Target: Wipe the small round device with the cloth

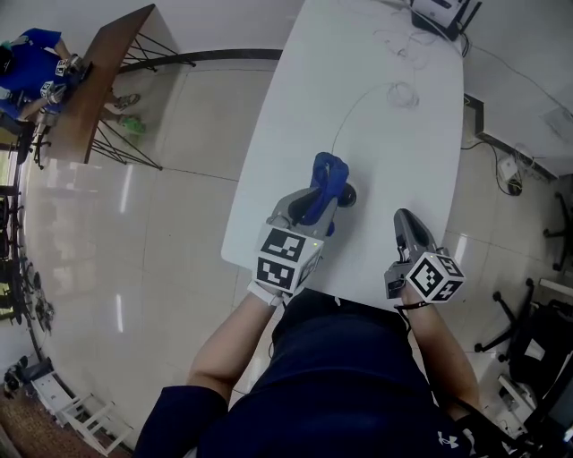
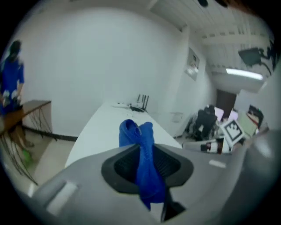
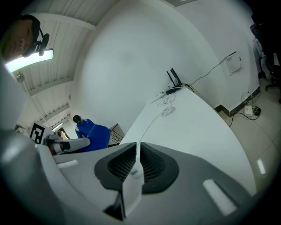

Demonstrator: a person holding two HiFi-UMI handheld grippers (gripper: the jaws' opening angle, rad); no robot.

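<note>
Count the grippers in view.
2. The left gripper holds the blue cloth over the table; the right gripper, beside it, pinches a white strip. None seem hidden.

Looks like an office or lab workroom: long white table [image 1: 358, 134] with a router [image 1: 439, 13] and loose cables [image 1: 403, 94] at its far end, glossy tiled floor [image 1: 134, 250], wheeled office chair [image 1: 510, 318], wooden desk [image 1: 103, 72] with a person in blue [image 1: 31, 63] beside it, strip light [image 2: 243, 73] overhead.
</note>
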